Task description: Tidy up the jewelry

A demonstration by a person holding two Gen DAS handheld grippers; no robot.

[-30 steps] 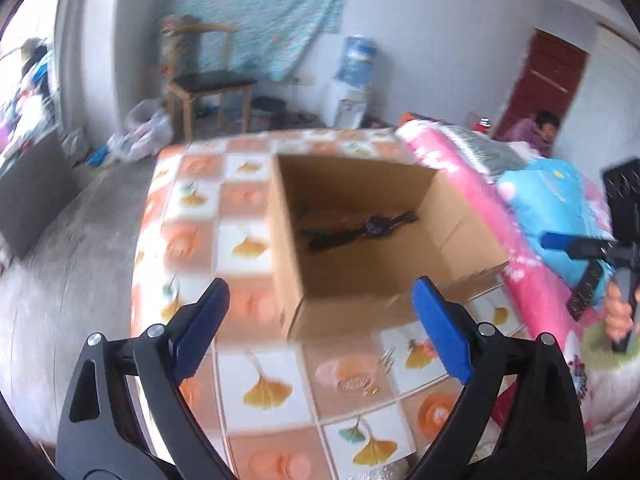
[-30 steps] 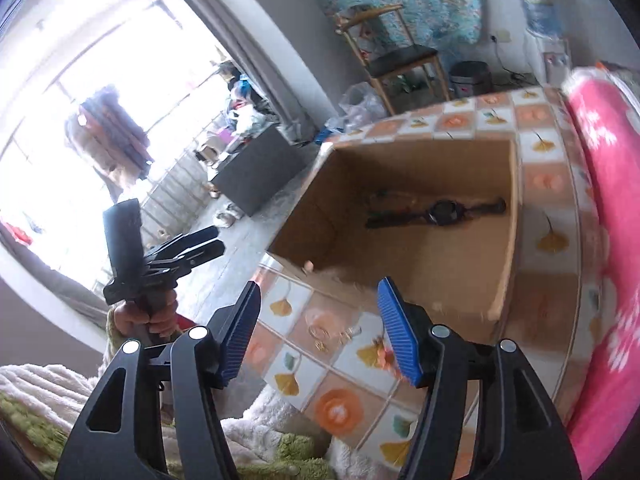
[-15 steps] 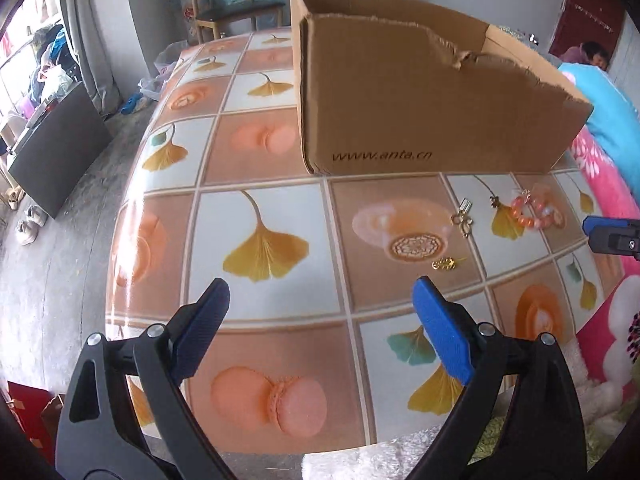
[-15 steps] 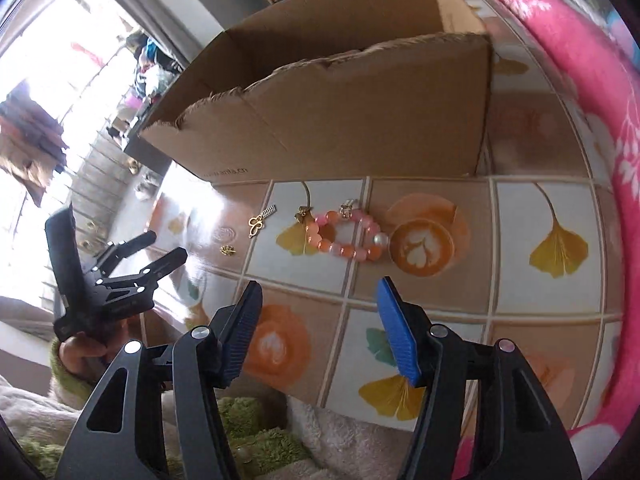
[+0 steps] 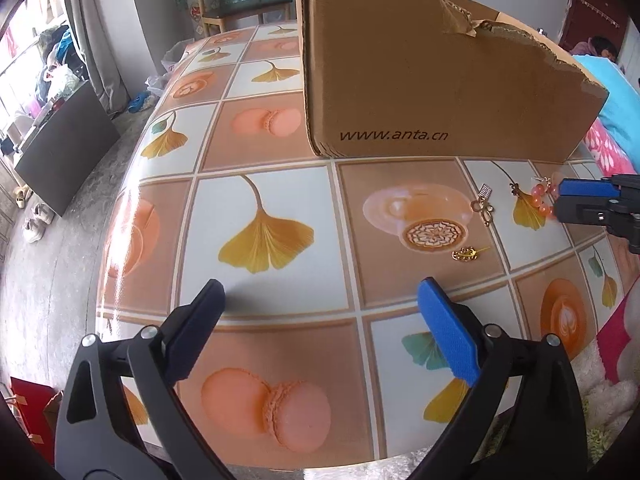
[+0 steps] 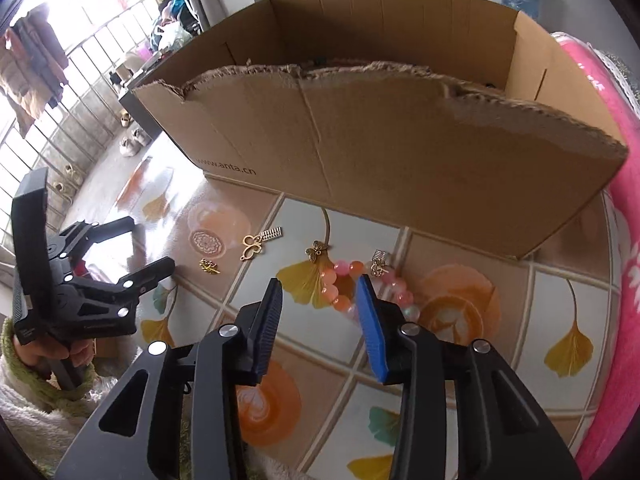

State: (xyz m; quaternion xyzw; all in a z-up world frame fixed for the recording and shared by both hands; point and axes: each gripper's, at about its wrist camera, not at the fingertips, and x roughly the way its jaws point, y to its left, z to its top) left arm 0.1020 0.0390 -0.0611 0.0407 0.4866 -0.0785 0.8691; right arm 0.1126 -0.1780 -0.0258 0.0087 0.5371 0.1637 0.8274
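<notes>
An orange bead bracelet [image 6: 340,286] [image 5: 540,200] lies on the patterned table in front of a torn cardboard box [image 6: 400,152] [image 5: 420,92]. My right gripper [image 6: 319,286] [image 5: 560,200] is down over the bracelet. Its jaws are closing, the bracelet's left side lies between them, and the pads are not pressing on it. Left of the bracelet lie a gold bee charm [image 6: 316,251], a butterfly pendant [image 6: 252,245] [image 5: 482,210] and a leaf charm [image 6: 209,267] [image 5: 468,254]. My left gripper [image 5: 320,286] [image 6: 152,242] hovers open over bare tablecloth, holding nothing.
A pink blanket [image 6: 624,200] runs along the table's right side. On the floor to the left stand a dark cabinet [image 5: 60,152] and shoes, with a wooden chair [image 5: 240,4] behind the table. A person [image 5: 600,46] lies at the far right.
Both grippers dropped from above the box to the table in front of it. The right one moved onto the bracelet and its jaws narrowed. The left stayed open.
</notes>
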